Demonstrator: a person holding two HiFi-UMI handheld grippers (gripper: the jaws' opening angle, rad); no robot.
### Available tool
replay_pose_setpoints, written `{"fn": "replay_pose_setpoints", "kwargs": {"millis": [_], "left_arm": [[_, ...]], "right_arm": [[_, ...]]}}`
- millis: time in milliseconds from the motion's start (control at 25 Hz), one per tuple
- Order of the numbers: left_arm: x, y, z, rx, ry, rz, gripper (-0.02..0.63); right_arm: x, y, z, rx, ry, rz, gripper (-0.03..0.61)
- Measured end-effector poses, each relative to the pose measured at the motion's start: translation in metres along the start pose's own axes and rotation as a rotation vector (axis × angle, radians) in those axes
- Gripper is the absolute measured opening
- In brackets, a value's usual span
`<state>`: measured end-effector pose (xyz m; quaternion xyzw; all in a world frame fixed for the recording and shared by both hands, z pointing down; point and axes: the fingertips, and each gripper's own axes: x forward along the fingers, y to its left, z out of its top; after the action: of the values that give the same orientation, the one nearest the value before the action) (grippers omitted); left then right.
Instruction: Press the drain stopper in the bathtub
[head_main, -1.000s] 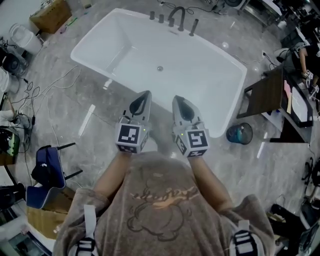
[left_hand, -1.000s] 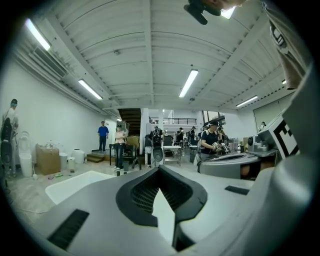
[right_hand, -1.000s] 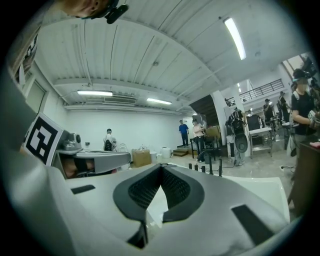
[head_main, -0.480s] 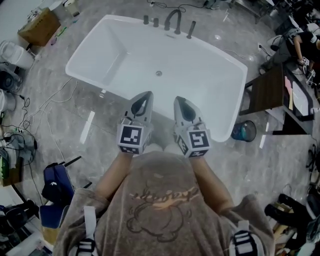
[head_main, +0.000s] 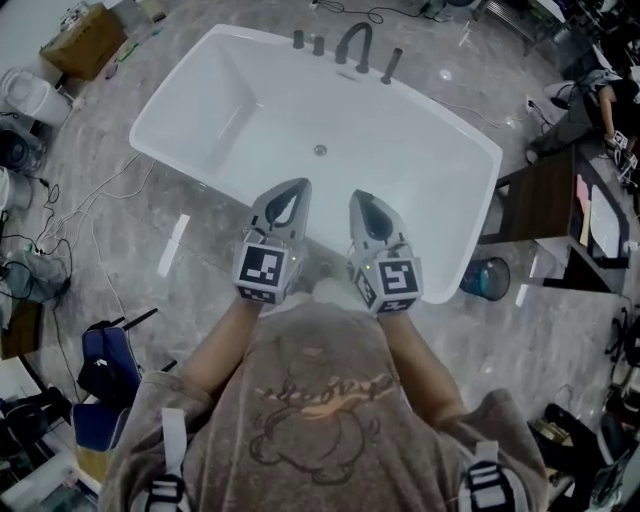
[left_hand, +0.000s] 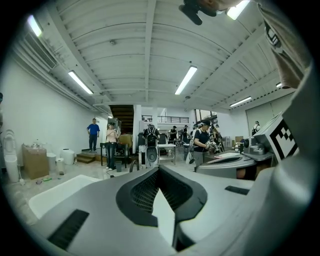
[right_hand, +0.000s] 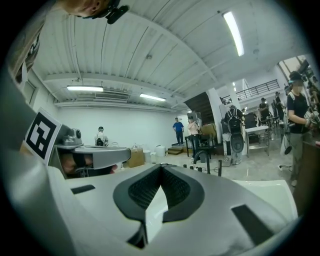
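Both sets of jaws tip-to-tip, empty: left gripper (head_main: 299, 184), right gripper (head_main: 357, 196).

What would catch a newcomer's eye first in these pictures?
The big white bathtub fills the upper middle of the head view, its small drain stopper at the centre of its floor and a dark faucet on the far rim. The left gripper and right gripper are held side by side by the near rim, jaws together and empty.
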<state>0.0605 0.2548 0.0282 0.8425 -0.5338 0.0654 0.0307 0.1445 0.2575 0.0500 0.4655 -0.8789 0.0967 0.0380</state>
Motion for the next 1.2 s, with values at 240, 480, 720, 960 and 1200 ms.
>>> {"fn": "replay_pose_setpoints", "kwargs": {"millis": [240, 480, 720, 960, 1200], "left_arm": [[0.040, 0.005, 0.006, 0.002, -0.018, 0.025, 0.003], [0.062, 0.035, 0.006, 0.003, -0.007, 0.049, 0.003], [0.087, 0.067, 0.001, 0.024, -0.014, 0.017, 0.003], [0.118, 0.100, -0.010, 0.056, -0.031, -0.064, 0.003], [0.147, 0.130, -0.036, 0.056, -0.023, -0.133, 0.003]], "right_arm": [[0.031, -0.028, 0.006, -0.027, -0.006, 0.054, 0.000], [0.070, -0.040, 0.004, -0.010, 0.015, 0.063, 0.000], [0.108, -0.043, -0.008, 0.009, 0.036, 0.046, 0.000], [0.153, -0.043, -0.022, 0.014, 0.021, 0.012, 0.000], [0.197, -0.049, -0.033, 0.021, -0.002, -0.031, 0.000]]}}
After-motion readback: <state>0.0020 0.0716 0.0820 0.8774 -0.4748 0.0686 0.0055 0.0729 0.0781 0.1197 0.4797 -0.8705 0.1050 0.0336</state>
